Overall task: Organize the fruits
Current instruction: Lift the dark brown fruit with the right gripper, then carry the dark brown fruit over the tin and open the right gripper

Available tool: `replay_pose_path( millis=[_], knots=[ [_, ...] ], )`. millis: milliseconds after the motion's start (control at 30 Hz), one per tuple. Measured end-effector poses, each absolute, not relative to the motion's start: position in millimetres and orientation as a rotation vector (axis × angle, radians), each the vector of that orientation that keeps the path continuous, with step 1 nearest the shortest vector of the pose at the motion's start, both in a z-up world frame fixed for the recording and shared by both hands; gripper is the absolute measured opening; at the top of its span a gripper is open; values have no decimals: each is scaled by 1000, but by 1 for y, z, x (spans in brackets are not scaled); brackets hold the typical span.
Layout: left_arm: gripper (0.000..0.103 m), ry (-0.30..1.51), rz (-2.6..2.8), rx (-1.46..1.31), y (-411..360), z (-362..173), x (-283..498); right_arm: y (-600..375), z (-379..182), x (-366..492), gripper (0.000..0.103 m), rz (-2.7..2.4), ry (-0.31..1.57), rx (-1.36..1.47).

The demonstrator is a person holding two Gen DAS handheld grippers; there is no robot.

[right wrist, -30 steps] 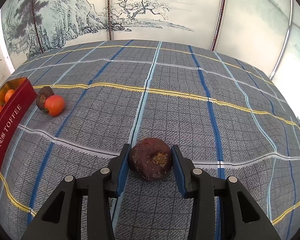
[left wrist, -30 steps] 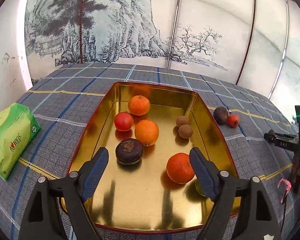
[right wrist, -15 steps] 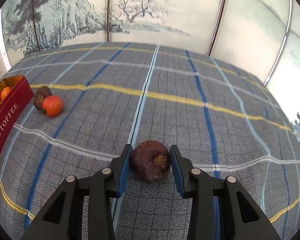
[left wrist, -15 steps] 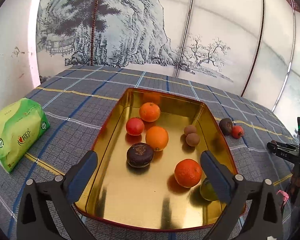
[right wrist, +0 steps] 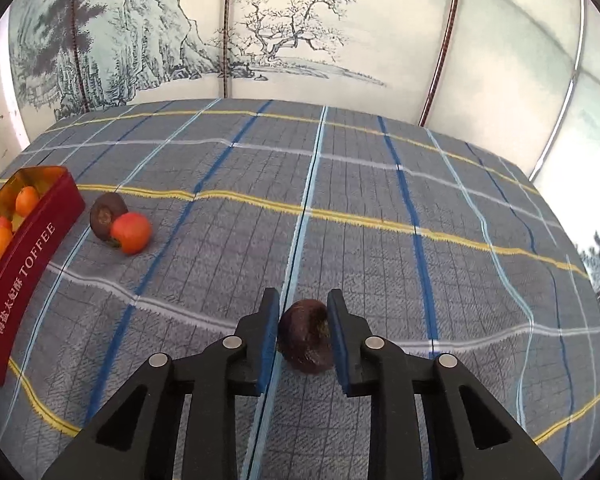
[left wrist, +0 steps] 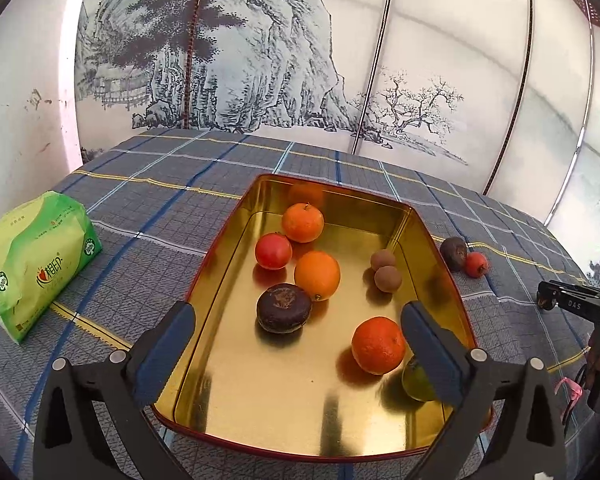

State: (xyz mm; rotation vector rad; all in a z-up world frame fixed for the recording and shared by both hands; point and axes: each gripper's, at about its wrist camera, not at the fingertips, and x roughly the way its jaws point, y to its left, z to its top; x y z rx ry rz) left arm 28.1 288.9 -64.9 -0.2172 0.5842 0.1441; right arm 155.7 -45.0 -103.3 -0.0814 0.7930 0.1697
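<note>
At the lower centre of the right wrist view, the right gripper (right wrist: 303,334) has clamped narrow on a dark brown fruit (right wrist: 306,336) lying on the plaid-covered desk (right wrist: 380,240). To do this well, lift straight up, carry it left and release low inside the tin (right wrist: 28,256), whose red side reads "TOFFEE" beside Chinese characters. The left gripper (left wrist: 300,344) hangs wide and empty over the tin's fruit. A green tissue pack (left wrist: 36,268) at left bears "100%".

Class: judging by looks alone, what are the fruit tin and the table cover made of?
Tin: looks like metal, glossy gold inside, since fruit reflects in its walls; red printed outside.
Table cover: likely woven cloth, matte, with a checked weave and slight ripples.
</note>
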Motion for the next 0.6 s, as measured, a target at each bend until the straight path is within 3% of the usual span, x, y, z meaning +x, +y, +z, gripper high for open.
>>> replay_pose_path(
  millis=[600],
  knots=[
    [102,580,145,-214,288,-64,27,-63,-121,168,34,191,873,17]
  ],
)
